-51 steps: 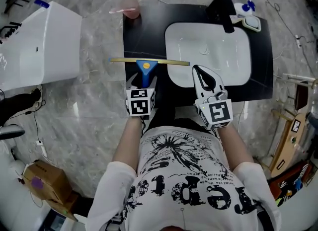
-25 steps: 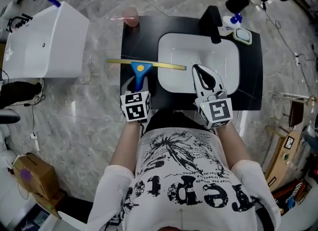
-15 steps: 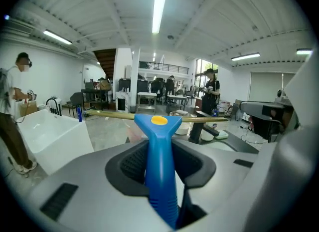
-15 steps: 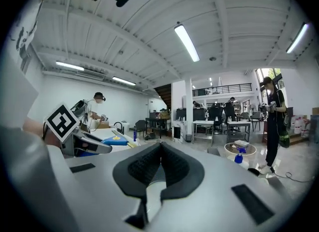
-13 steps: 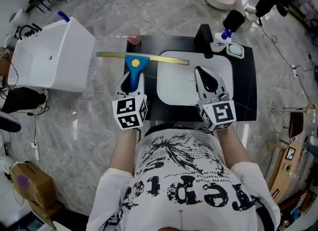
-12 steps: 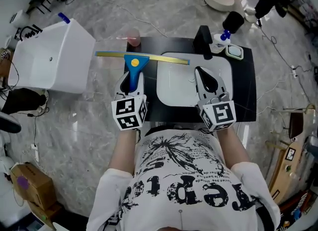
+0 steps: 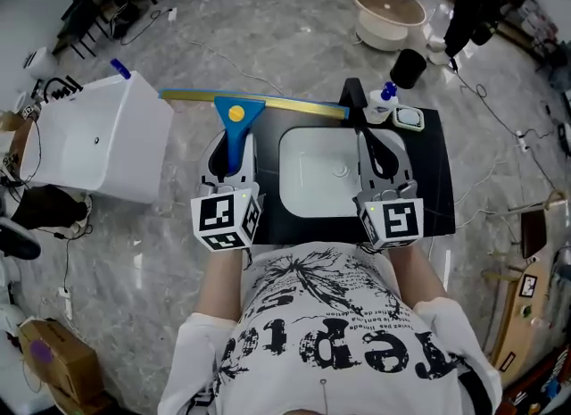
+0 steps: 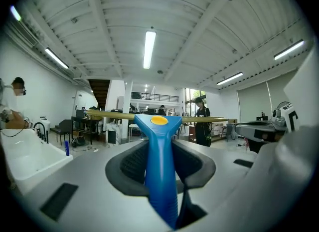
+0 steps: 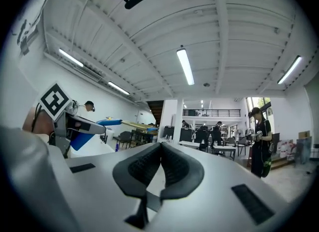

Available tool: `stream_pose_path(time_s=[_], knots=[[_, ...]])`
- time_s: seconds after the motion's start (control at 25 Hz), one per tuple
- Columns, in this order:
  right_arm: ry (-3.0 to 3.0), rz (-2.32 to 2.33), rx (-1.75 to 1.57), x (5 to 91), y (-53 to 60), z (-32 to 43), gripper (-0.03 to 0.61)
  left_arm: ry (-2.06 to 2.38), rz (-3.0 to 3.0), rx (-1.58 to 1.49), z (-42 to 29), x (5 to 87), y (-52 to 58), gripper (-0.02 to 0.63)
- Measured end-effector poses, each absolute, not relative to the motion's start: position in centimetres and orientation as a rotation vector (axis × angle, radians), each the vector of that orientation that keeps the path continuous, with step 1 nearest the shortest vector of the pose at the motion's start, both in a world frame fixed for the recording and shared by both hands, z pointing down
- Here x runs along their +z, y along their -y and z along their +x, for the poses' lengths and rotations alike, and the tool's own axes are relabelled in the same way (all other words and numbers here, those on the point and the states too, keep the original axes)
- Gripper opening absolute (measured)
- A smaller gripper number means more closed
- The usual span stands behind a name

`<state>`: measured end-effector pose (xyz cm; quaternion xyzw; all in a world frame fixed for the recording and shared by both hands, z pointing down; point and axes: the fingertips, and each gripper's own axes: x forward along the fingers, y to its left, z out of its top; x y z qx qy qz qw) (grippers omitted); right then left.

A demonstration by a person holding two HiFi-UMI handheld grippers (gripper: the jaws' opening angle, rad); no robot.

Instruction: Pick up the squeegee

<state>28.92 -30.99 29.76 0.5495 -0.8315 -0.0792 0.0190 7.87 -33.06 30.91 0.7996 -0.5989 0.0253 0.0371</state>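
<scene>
The squeegee (image 7: 234,126) has a blue handle with a yellow dot and a long yellow blade that lies crosswise. My left gripper (image 7: 228,150) is shut on the handle and holds it level, high above the black counter (image 7: 442,181). In the left gripper view the blue squeegee handle (image 8: 160,151) runs up between the dark pads (image 8: 130,165) of my left gripper (image 8: 162,171), with the blade across the top. My right gripper (image 7: 382,156) hovers over the sink's right side, shut and empty. In the right gripper view the pads of my right gripper (image 9: 160,165) meet, and the squeegee (image 9: 107,123) shows at the left.
A white sink basin (image 7: 308,195) sits in the counter, with a black faucet (image 7: 353,96), a small bottle (image 7: 384,96) and a soap dish (image 7: 410,119) behind it. A white tub (image 7: 98,141) stands at the left. A beige basin (image 7: 388,3) sits on the floor beyond.
Both grippers have risen well above the counter. The squeegee came up with the left gripper, and its blade now lies past the counter's far edge in the head view.
</scene>
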Motion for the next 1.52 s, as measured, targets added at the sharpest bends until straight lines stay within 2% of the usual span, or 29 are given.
stream_pose_path(time_s=[0.32,1.52], knots=[[2.65,1.708,-0.227,28.3,30.2,29.4,0.012,1.849,2.506,0.035,8.0,28.4,32.8,0.14],[2.635,1.587,-0.337,29.7,29.2,28.0,0.012,1.786,2.417,0.118,7.8,32.5,31.5,0.141]])
